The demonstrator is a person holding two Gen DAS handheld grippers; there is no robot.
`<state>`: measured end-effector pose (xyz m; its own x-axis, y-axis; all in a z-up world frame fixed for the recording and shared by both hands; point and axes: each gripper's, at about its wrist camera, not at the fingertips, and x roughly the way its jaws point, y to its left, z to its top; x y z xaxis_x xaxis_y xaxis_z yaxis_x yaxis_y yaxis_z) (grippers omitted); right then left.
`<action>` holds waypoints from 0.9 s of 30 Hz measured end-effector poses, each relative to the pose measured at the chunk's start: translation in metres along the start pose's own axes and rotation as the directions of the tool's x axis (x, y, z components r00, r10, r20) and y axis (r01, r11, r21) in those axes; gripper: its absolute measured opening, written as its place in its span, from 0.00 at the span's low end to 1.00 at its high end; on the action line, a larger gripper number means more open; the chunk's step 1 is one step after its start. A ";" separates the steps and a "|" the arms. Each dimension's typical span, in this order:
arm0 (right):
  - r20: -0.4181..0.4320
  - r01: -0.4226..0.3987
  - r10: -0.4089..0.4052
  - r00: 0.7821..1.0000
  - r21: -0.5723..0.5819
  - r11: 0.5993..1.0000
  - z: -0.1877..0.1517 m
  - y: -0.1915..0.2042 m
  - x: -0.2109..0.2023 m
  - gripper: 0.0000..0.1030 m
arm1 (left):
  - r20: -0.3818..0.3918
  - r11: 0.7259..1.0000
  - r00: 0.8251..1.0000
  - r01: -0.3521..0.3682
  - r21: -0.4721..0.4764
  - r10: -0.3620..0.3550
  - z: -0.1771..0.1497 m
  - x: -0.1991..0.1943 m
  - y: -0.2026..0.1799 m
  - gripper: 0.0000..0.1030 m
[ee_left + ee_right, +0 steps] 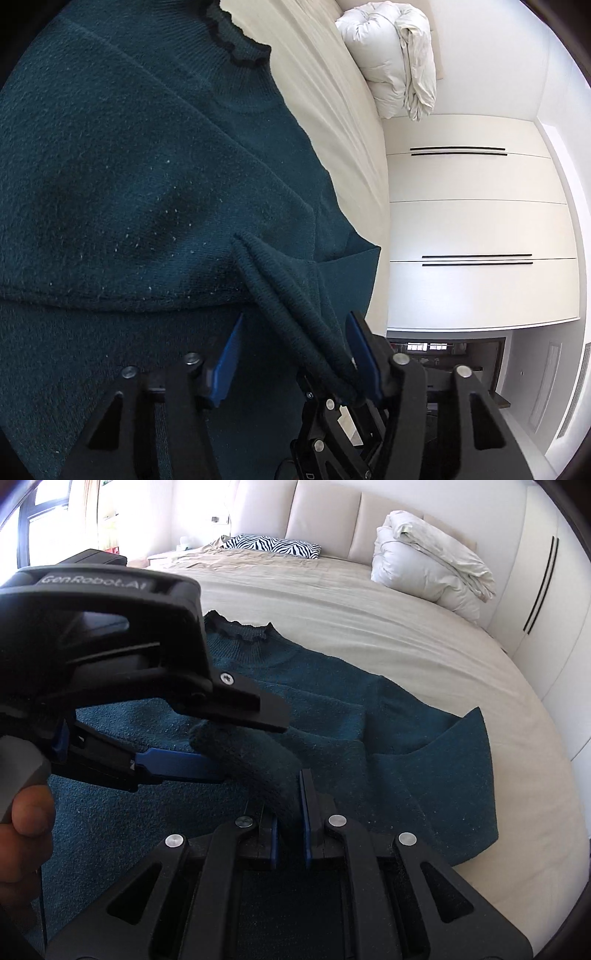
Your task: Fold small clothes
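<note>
A dark teal knit sweater (129,166) (406,775) with a ruffled collar lies flat on the beige bed (332,602). One sleeve (255,771) is lifted off it into a rolled strip. My right gripper (290,812) is shut on that sleeve near its middle. The sleeve's end (288,295) runs between the blue pads of my left gripper (295,347) (251,746). It lies against the right pad, and a gap shows at the left pad, so the jaws stand partly open around it. The two grippers are close together over the sweater's body.
A folded white duvet (424,561) (391,55) sits at the bed's far right by the padded headboard. A zebra-print pillow (273,546) lies at the far side. White wardrobe doors (480,221) stand beyond the bed edge. A person's hand (26,819) holds the left gripper.
</note>
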<state>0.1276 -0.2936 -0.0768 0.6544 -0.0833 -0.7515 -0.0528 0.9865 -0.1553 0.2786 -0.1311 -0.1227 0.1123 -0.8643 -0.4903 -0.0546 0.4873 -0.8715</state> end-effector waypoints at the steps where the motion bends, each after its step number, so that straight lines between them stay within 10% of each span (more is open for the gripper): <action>1: -0.002 -0.009 0.009 1.000 0.009 1.000 -0.001 0.000 -0.001 0.10 | -0.004 1.000 1.000 0.000 0.000 0.000 0.001 0.001 0.001 0.31; 4: -0.016 -0.032 0.032 0.999 0.029 0.999 -0.003 -0.001 -0.003 0.10 | 0.000 1.000 1.000 0.003 -0.007 -0.003 0.002 0.000 0.003 0.10; 12: 0.057 -0.175 0.169 0.984 0.134 0.975 -0.029 -0.022 -0.042 0.28 | 0.058 0.990 0.997 -0.052 0.128 0.045 0.003 -0.035 -0.022 0.08; 15: 0.126 -0.235 0.210 0.969 0.241 0.942 -0.050 -0.041 -0.056 0.70 | 0.098 0.980 0.993 -0.084 0.178 0.067 0.014 -0.058 -0.036 0.08; 23: 0.120 -0.322 0.310 0.943 0.557 0.766 -0.095 -0.104 -0.036 0.72 | 0.232 0.943 0.956 -0.232 0.239 0.177 0.042 -0.126 -0.028 0.08; 27: 0.103 -0.312 0.322 0.941 0.634 0.708 -0.114 -0.120 -0.021 0.72 | 0.243 0.944 0.963 -0.183 0.274 0.116 0.036 -0.142 -0.028 0.08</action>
<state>0.0339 -0.4262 -0.1157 0.6765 0.2541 -0.6913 0.2367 0.8138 0.5307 0.3001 -0.0175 -0.0279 0.3433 -0.7452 -0.5717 0.1997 0.6527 -0.7308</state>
